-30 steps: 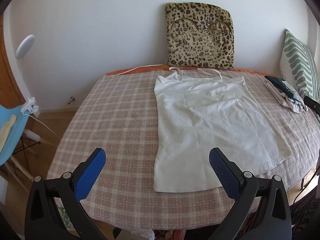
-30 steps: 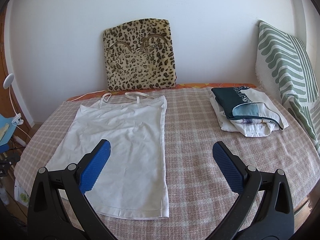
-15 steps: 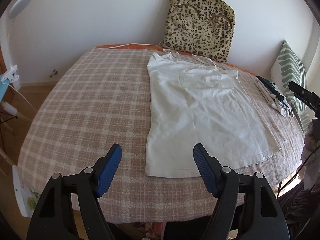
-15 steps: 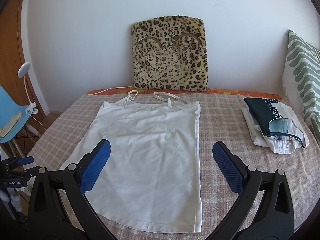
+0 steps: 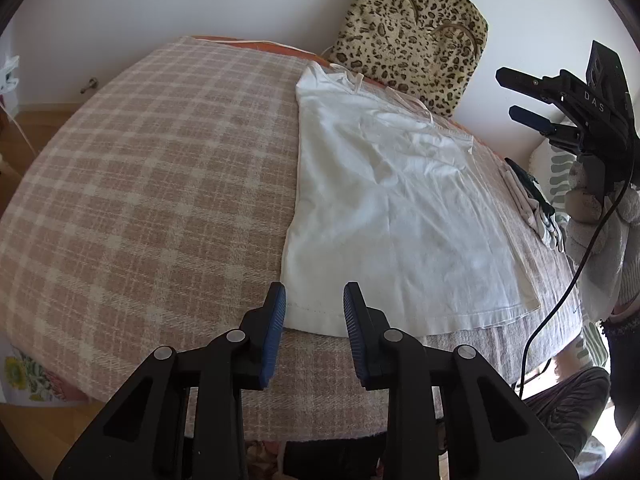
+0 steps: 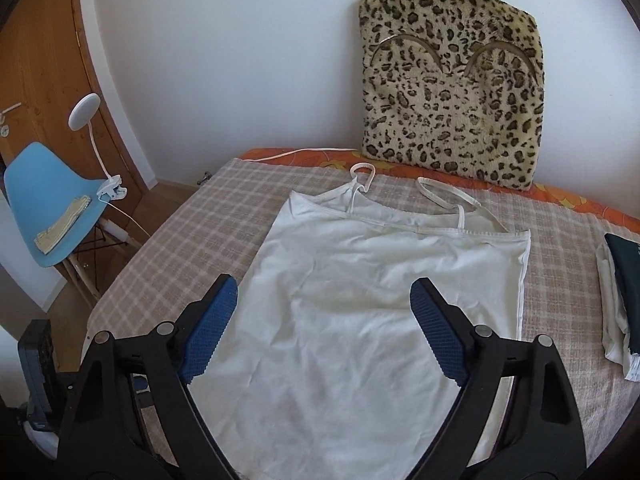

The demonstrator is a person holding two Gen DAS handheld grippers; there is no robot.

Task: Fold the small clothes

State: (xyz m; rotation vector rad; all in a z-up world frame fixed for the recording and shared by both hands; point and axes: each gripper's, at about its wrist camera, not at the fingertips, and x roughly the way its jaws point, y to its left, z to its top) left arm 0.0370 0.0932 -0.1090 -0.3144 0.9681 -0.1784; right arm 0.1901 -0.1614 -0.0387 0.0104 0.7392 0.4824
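Two claws work over a white camisole (image 5: pixel 396 216) spread flat on the bed's checked blanket (image 5: pixel 160 200). Since a second ago, the left claw (image 5: pixel 314 312) has dropped to the camisole's near left hem corner, its jaws closing with the corner between them, pads not yet pressing. The right claw (image 6: pixel 324 320), earlier toward the folded clothes (image 6: pixel 618 300), now hovers over the camisole's middle, jaws wide, narrowing slightly, holding nothing.

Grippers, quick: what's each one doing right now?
Left gripper: closing over the white top's hem corner, not gripping yet.
Right gripper: wide, starting to close, empty above the top.
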